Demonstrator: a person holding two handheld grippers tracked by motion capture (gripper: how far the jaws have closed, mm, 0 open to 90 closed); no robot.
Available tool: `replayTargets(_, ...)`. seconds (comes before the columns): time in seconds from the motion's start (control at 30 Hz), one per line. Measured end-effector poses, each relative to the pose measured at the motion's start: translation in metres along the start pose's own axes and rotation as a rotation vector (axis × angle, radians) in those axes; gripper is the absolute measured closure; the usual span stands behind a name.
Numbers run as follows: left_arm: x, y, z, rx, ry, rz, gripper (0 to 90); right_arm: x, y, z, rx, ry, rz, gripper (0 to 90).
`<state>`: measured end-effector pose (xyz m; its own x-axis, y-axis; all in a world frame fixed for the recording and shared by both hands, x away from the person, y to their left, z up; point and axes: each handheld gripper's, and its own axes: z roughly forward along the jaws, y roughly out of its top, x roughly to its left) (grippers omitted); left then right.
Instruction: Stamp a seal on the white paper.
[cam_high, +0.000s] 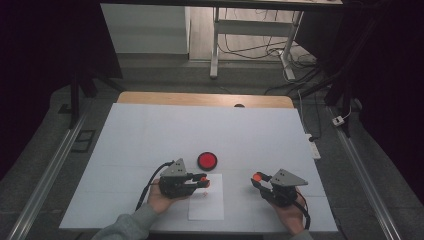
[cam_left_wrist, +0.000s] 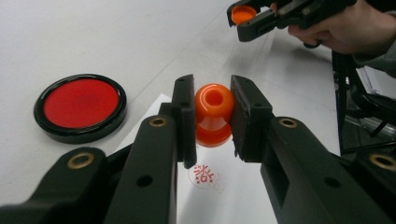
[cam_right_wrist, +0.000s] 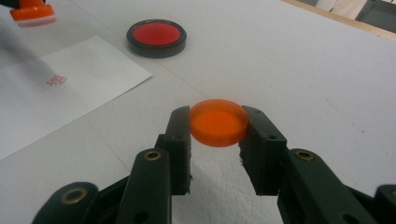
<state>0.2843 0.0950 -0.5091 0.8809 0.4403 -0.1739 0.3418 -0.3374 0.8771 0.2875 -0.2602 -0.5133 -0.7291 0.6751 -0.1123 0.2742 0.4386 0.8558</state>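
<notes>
The left gripper (cam_left_wrist: 212, 116) is clamped on an orange stamp (cam_left_wrist: 214, 114), its black jaws pressing the waisted plastic body from both sides; in the left gripper view the stamp's rounded top, with a small hollow in it, faces the camera and the printing face is hidden. It hangs above a white sheet of paper (cam_high: 206, 197), where a round red imprint (cam_left_wrist: 204, 176) shows just below it, its characters too small to read. The left hand (cam_high: 161, 196) comes in from the bottom of the high view in a grey sleeve, palm under the gripper body, jaws pointing toward the right across the paper. The right gripper (cam_right_wrist: 218, 123) holds a flat, round orange cap (cam_right_wrist: 218, 122) by its rim, the disc lying level between the jaws and lifted off the tabletop (cam_high: 150, 135). The right hand (cam_high: 289, 215) is cut off at the bottom edge of the high view, and its jaws point left toward the other gripper, well apart from it. Beyond the paper's far edge, near the left gripper, rests a round ink pad (cam_high: 206, 160), a glossy black dish with a matt red filling. The tabletop is a pale, smooth sheet with a wooden edge at the far side.
</notes>
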Motion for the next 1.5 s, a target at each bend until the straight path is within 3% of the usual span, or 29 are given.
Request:
replayTargets(0.63,0.007,0.017,-0.022,-0.028,-0.016,-0.047,72.4,0.0,0.0,0.001,-0.003,0.003,0.004,64.7)
replayTargets(0.9,0.01,0.026,-0.03,-0.053,-0.001,-0.066,72.4,0.0,0.0,0.002,-0.007,0.003,0.004,64.7)
replayTargets(1.17,0.012,0.035,-0.037,-0.074,0.006,-0.063,72.4,-0.001,0.0,0.003,-0.005,0.004,0.007,64.7)
replayTargets(1.5,0.011,0.036,-0.037,-0.064,0.009,-0.05,72.4,0.0,0.001,0.003,-0.003,0.0,0.0,64.7)
